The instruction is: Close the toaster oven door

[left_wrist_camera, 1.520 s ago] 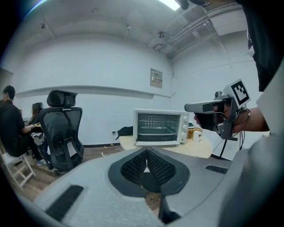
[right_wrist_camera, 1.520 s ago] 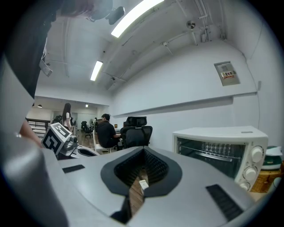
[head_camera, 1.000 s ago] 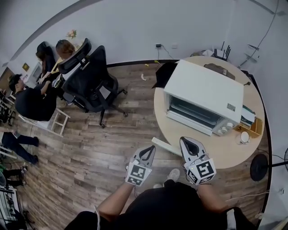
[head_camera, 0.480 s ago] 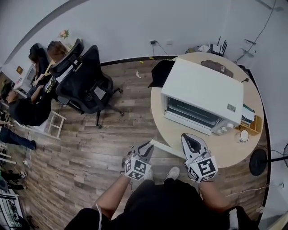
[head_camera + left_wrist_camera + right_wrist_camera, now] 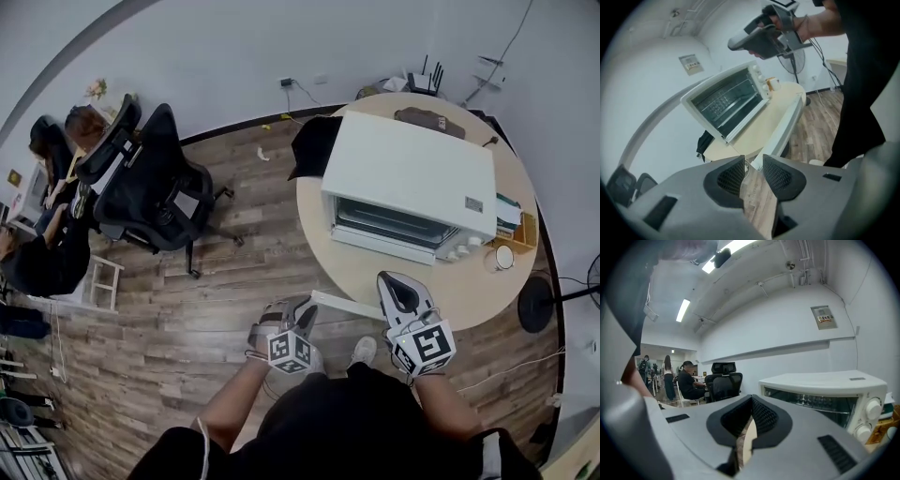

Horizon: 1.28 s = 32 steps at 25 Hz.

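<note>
I see the oven (image 5: 412,178) on the round table (image 5: 375,272), near its back. Its glass door (image 5: 389,225) stands upright, flat against the front.

My left gripper (image 5: 304,306) is beside the table edge, over the wood floor (image 5: 187,309), near the end of a white bar (image 5: 347,305). Its jaws are opening and nothing is between them.

My right gripper (image 5: 392,279) is over the table in front of the oven, apart from it. Its jaws are pressed together at the tips and hold nothing.
</note>
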Each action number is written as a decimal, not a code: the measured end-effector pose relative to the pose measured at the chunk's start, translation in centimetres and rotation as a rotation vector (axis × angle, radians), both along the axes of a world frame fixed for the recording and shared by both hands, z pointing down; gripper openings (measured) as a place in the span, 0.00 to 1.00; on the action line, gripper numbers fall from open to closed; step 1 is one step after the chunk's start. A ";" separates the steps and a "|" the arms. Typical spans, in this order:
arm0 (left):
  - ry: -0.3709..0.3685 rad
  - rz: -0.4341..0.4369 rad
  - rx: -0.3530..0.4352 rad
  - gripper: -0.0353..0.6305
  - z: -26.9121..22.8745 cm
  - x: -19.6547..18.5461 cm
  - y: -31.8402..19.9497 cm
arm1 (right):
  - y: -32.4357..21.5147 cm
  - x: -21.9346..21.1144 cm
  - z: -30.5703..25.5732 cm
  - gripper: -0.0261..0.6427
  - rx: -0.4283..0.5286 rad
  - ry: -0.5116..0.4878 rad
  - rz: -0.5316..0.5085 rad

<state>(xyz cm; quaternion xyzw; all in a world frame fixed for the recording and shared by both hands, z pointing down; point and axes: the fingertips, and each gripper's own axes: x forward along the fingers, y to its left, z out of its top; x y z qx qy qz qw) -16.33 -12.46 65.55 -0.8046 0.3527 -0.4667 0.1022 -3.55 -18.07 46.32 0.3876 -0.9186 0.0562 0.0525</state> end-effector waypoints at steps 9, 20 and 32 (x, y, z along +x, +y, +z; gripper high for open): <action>-0.301 0.209 0.067 0.21 3.9 0.0 0.2 | -0.2 0.0 0.2 0.03 -0.005 0.011 0.031; -0.518 0.321 0.155 0.20 5.9 0.8 -0.4 | 0.4 1.9 0.5 0.03 -0.013 0.017 0.082; -0.610 0.338 0.232 0.13 5.0 0.2 -1.1 | 0.9 2.9 0.8 0.03 -0.019 0.014 0.109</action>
